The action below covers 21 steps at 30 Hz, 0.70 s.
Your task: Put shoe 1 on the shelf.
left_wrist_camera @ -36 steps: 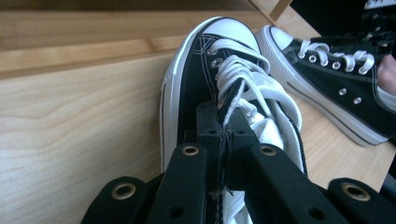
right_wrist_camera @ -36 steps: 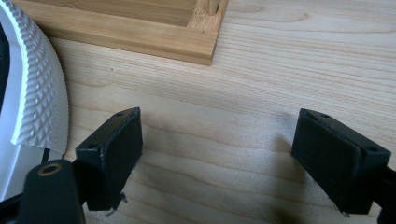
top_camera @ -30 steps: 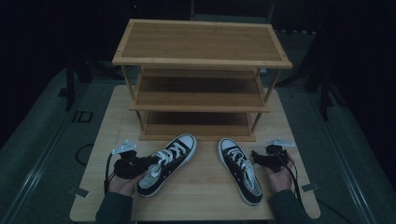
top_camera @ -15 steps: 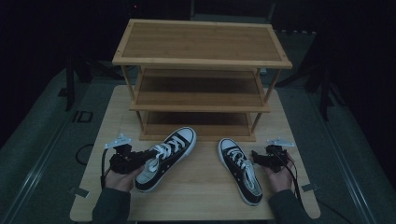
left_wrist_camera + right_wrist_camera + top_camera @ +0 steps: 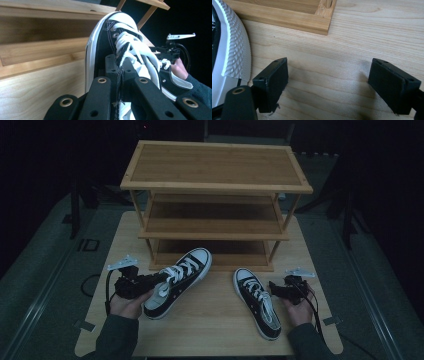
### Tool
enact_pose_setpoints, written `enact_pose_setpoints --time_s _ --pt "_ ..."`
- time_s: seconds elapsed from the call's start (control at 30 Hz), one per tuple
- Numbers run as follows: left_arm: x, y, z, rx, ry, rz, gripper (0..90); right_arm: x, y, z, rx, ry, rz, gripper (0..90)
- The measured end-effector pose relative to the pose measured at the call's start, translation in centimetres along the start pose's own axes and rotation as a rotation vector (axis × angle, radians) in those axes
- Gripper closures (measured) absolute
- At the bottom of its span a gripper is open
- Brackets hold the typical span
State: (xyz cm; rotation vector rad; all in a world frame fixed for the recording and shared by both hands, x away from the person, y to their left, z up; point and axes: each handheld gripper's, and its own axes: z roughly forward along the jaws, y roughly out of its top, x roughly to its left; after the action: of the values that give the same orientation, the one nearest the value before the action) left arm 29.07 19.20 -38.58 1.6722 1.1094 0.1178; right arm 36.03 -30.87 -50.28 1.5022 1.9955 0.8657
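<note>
While the left sneaker [image 5: 176, 281] is clamped at its side wall by the left gripper [image 5: 150, 282], its toe is pointed toward the rack's bottom shelf [image 5: 220, 254] just ahead. The right gripper [image 5: 276, 288], jaws wide and empty, is held beside the right sneaker [image 5: 257, 301].

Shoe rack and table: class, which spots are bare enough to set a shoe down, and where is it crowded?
All three shelves of the shoe rack lie bare. So does the table strip beside each rack end. The front is crowded: the left sneaker, the right sneaker and both hands.
</note>
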Motion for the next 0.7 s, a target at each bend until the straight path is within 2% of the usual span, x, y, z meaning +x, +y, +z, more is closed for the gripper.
enact_pose_setpoints --time_s 0.4,0.7 --pt "-0.8 2.1 -0.8 0.002 -0.021 0.034 88.1 0.0 0.0 0.0 0.000 0.001 -0.002 15.6" --pt "-1.7 3.7 -1.6 0.003 -0.050 0.039 88.1 0.0 0.0 0.0 0.000 0.001 -0.002 15.6"
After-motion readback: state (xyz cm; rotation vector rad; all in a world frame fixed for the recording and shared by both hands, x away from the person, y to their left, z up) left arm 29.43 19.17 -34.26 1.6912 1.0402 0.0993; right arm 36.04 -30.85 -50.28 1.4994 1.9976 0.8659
